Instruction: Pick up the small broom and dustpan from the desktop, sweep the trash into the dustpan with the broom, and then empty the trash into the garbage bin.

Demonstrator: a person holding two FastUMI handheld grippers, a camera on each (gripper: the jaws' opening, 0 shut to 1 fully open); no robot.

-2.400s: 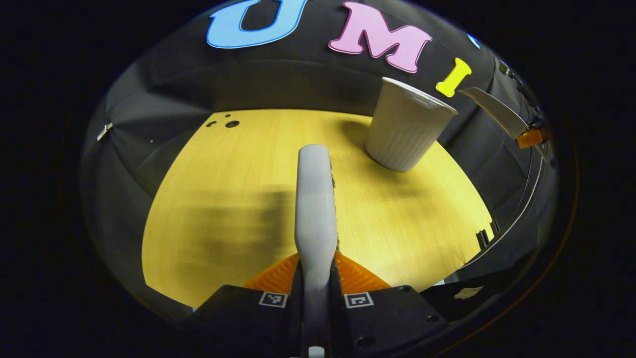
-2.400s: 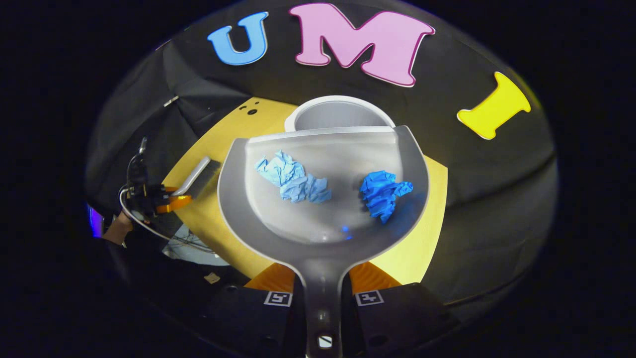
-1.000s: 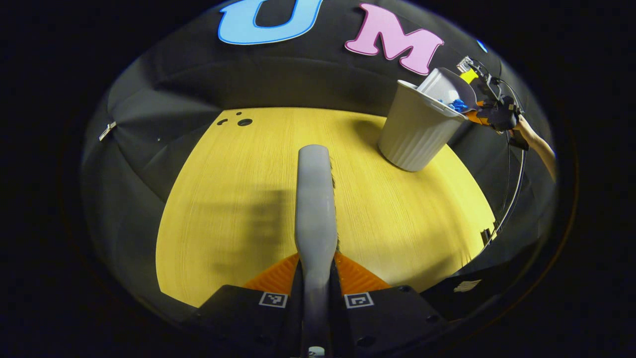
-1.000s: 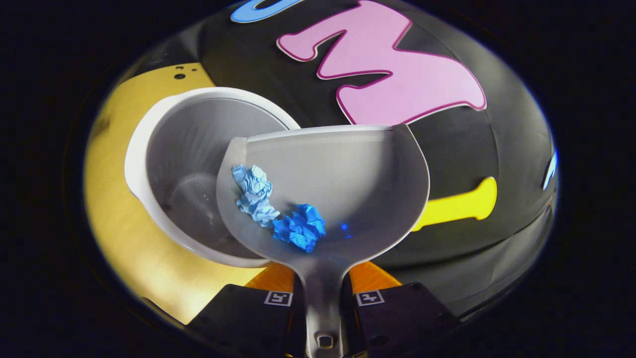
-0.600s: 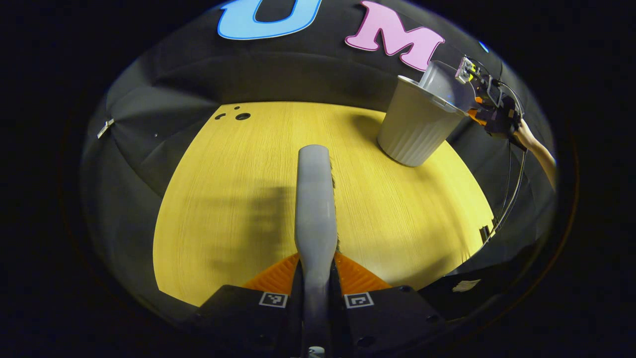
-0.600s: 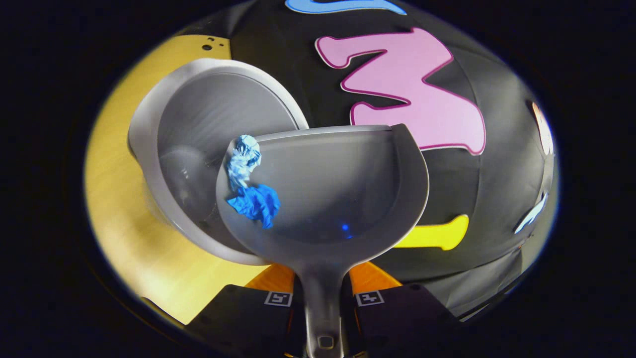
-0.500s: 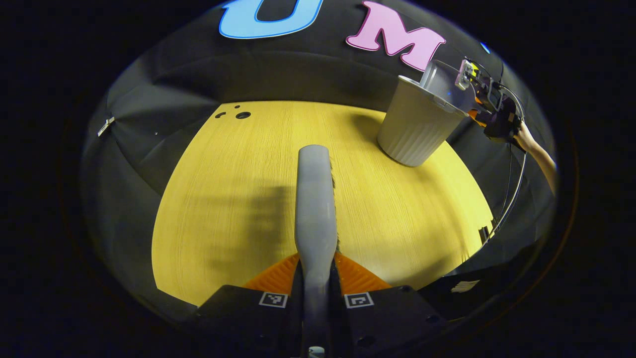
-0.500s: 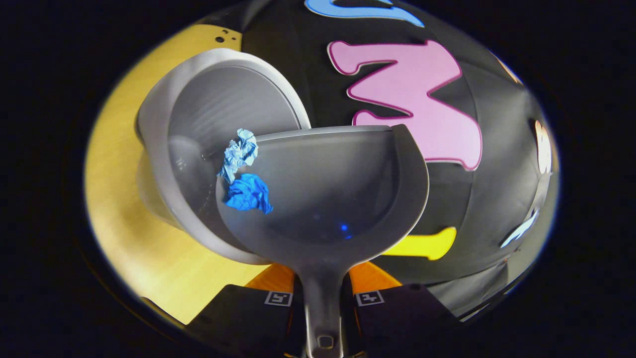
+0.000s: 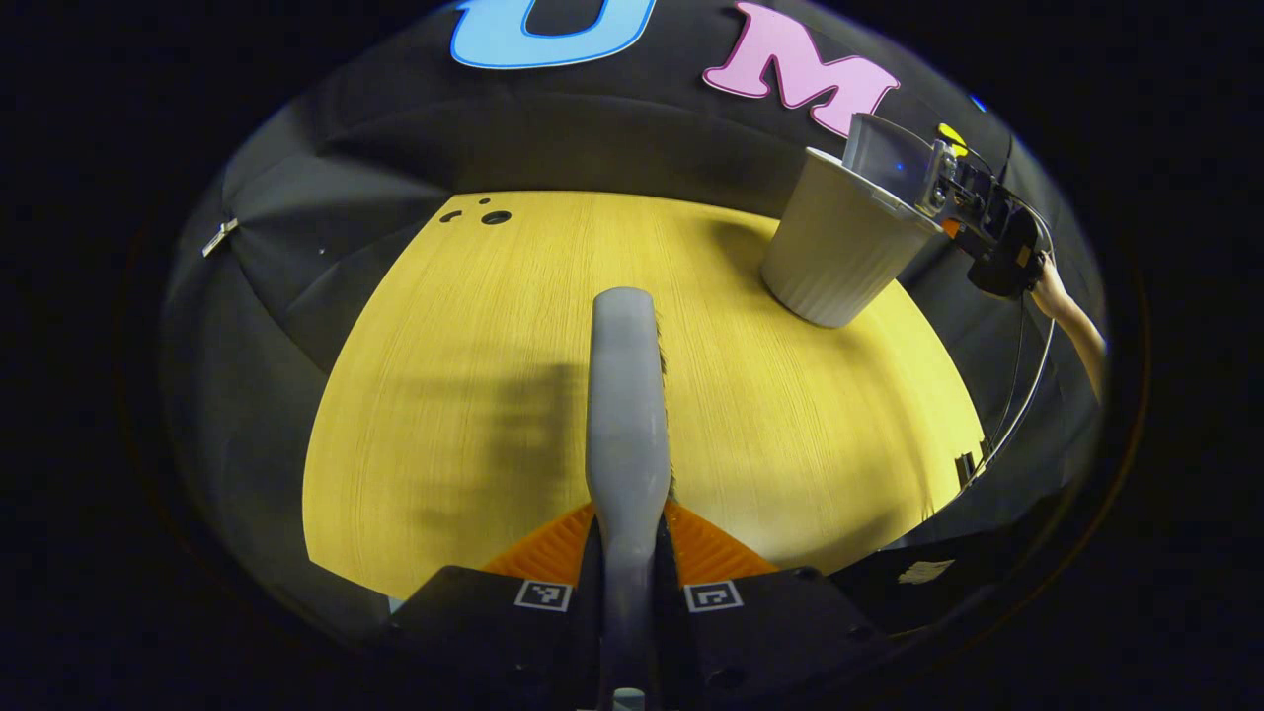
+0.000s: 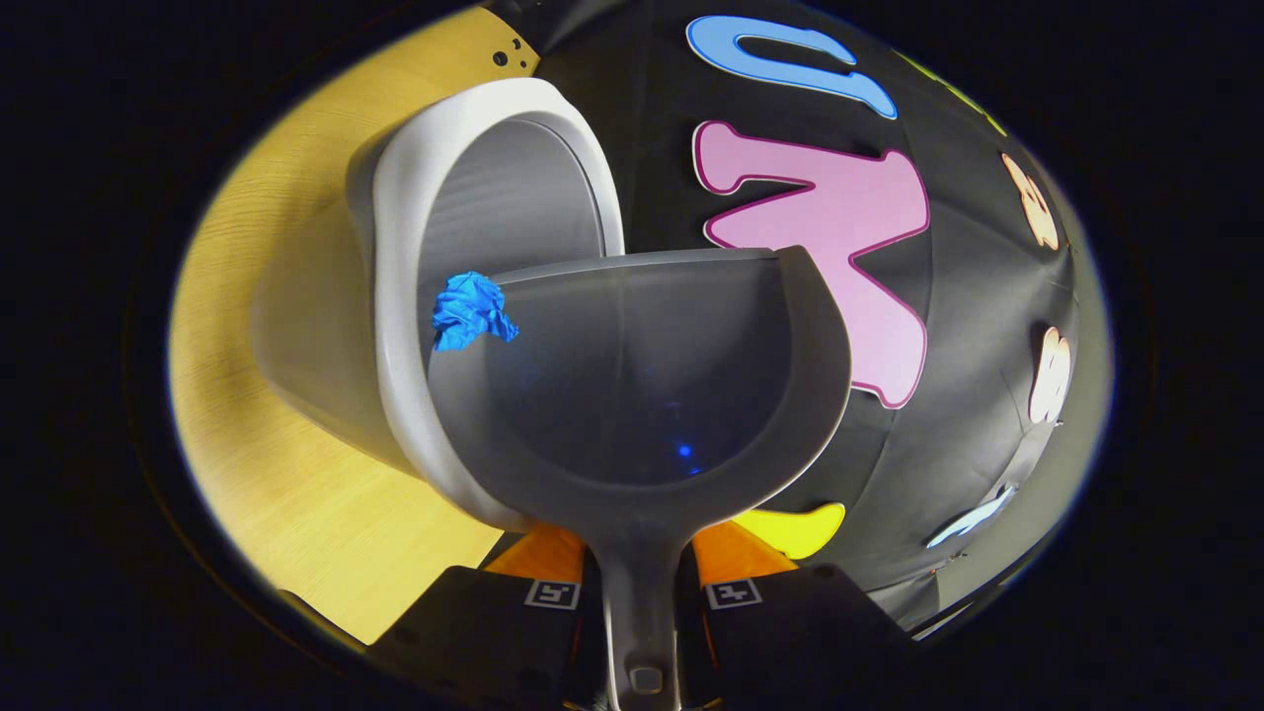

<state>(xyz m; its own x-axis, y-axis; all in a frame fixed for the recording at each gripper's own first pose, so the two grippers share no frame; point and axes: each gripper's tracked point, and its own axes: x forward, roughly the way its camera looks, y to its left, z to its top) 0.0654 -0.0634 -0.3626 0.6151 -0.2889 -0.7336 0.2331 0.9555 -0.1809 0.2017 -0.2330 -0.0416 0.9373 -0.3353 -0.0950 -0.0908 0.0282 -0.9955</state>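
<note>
1. In the right gripper view, the dustpan (image 10: 642, 375) is held by its handle, which is pinched between the fingers of the right gripper (image 10: 640, 583). The pan is rolled hard to one side over the bin (image 10: 395, 326).
2. One blue paper wad (image 10: 472, 309) is seen at the pan's lower front corner, over the bin's mouth. No other trash is seen in the pan.
3. In the left gripper view, the broom (image 9: 626, 395) is pinched by its handle between the fingers of the left gripper (image 9: 626, 583) and is held above the desk (image 9: 474, 395), well apart from the bin (image 9: 839, 252).
4. Risk: the wad sits close to the bin's rim. If it is shaken off toward the wrong side, it could land on the desk instead.
5. Risk: the wad could catch on the pan's corner, and the pan might be taken away with trash in it.
6. Risk: the pan is very near the rim. A bump could tip the light bin, which stands near the desk's far edge.
7. Risk: with so much tilt, the handle could twist in the grip.
</note>
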